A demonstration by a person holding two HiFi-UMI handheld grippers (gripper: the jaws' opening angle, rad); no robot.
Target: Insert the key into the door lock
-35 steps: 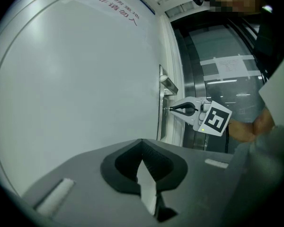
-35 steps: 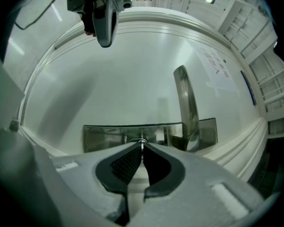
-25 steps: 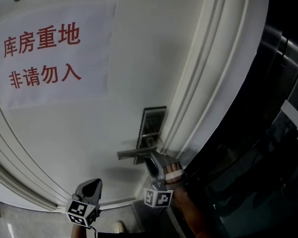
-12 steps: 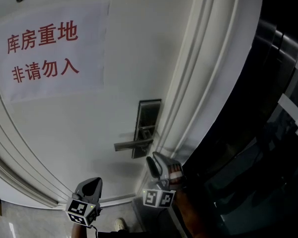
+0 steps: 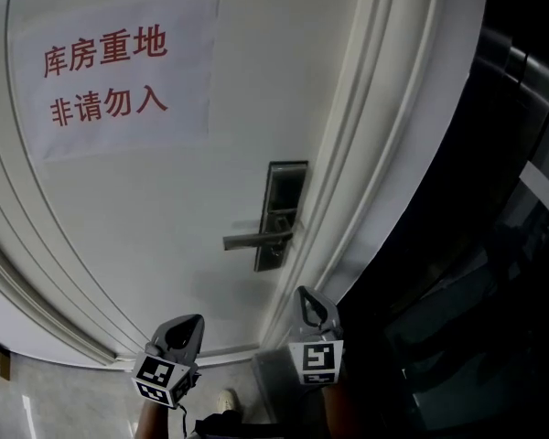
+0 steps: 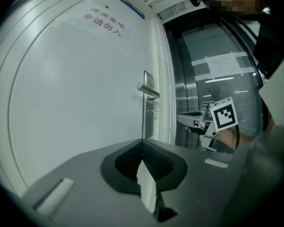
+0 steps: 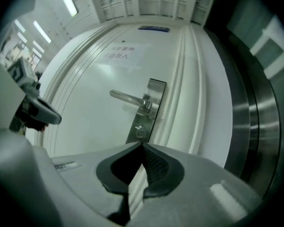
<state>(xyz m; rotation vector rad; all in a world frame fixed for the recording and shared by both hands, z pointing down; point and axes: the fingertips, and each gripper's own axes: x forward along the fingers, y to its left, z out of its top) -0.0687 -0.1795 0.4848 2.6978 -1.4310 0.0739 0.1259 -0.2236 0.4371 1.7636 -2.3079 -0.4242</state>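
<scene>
Well, both grippers are off the door (image 5: 165,199) at this point. The right gripper (image 7: 142,146) sits back from the door's right edge, aimed at the lock plate (image 7: 149,109). Its jaws have just been closing and now meet tip to tip, clenched on nothing. Look at the lock cylinder (image 7: 140,131), low on that metal plate under the lever handle (image 7: 128,98): something small sits in it. From the left gripper view it reads as the key (image 6: 152,111), a thin stub standing straight out of the plate below the handle, too small for any detail. So the key is in the lock, at the door's right edge, and neither gripper is touching it.

Over on the other side, the left gripper (image 6: 142,143) is also clamped shut and empty. It points across the face of the door, with the right gripper's marker cube (image 6: 224,116) in its sight.

Up high, toward the door's upper left, a white paper sign (image 5: 119,76) carries two lines of red characters. Right of the door's moulded frame (image 5: 384,154) runs dark, shiny steel panelling (image 7: 255,108).
</scene>
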